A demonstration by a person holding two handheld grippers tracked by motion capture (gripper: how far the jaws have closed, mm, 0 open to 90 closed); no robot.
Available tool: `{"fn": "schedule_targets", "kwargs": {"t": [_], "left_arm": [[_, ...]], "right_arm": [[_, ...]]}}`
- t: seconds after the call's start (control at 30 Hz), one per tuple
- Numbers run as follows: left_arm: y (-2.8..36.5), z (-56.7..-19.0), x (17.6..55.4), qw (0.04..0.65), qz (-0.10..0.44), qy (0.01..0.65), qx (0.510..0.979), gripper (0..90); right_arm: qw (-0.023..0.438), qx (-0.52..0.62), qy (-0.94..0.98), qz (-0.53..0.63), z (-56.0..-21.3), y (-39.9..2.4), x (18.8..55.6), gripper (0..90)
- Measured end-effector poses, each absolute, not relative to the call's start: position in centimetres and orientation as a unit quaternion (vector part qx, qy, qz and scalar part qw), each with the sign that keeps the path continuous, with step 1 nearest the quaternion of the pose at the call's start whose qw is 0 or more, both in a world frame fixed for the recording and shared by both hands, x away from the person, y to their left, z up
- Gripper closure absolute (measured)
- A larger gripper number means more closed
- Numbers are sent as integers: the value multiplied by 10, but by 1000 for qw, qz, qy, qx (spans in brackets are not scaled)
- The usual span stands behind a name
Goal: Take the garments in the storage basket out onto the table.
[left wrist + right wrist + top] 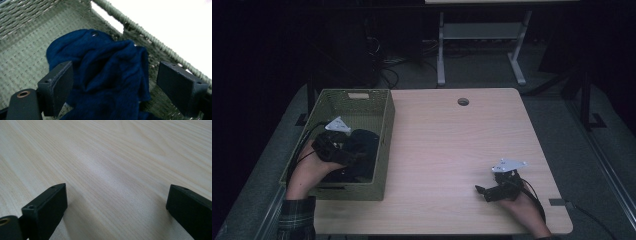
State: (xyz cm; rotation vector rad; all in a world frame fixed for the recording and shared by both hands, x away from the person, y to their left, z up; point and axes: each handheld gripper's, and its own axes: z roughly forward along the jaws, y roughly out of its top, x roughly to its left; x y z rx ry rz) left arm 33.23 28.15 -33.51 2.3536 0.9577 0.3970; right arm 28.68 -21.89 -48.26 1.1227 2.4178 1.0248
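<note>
Black jaws of the left hand-held gripper (112, 92) stood wide apart inside a woven green basket (22, 52), straddling a crumpled dark blue cloth (105, 67) without pinching it. That cloth, soft and knitted-looking with deep folds and a small round stud near its far edge, lay heaped on the basket floor toward the wall nearest the counter. From above, the left hand-held gripper (343, 148) reached down into the basket (384, 115), which sat at the left edge of the pale wood counter (452, 145), and the cloth (364, 145) showed as a dark mound. Judging by this, the step in hand was the reach for the cloth; the next move would call for lowering the jaws a little and closing them on a thick fold before lifting. Farther off, the right hand-held gripper (482, 190) rested near the front right of the counter, its jaws also wide and holding nothing, with bare wood (112, 170) between them.
</note>
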Motion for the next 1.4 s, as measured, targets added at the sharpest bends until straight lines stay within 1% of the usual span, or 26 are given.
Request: {"fn": "schedule_targets", "kwargs": {"t": [0.17,0.4,0.63,0.77,0.93,0.97,1.0,1.1,1.13,1.2,1.3,1.33,1.37,1.4], "left_arm": [[290,-337,330,276,147,366,876,140],[296,-348,332,259,127,375,881,139],[295,-361,337,231,107,374,892,140],[294,-365,339,224,104,372,895,142],[290,-372,343,200,96,372,901,150],[290,-374,345,197,95,368,904,163],[289,-375,345,195,88,370,904,208],[290,-377,346,193,80,371,905,268],[290,-377,346,191,78,372,905,268],[291,-378,347,189,67,373,906,325],[292,-379,349,189,51,369,909,473],[292,-378,350,188,48,370,908,473],[294,-378,351,189,43,371,908,582],[295,-378,352,188,39,373,908,582]], "right_arm": [[143,389,838,355,-483,-219,287,32],[143,389,838,355,-483,-219,287,32],[143,389,838,355,-483,-219,287,32],[143,389,838,355,-483,-219,287,32],[143,389,838,355,-483,-219,287,32],[142,389,838,355,-483,-219,287,32],[142,389,838,355,-483,-219,287,32],[143,389,838,355,-483,-219,287,32],[143,389,838,355,-483,-219,287,32],[143,389,838,355,-483,-219,287,32],[143,388,838,355,-483,-219,287,32],[143,388,838,355,-483,-219,287,32],[143,389,838,355,-483,-219,287,32],[143,389,838,355,-483,-219,287,32]]}}
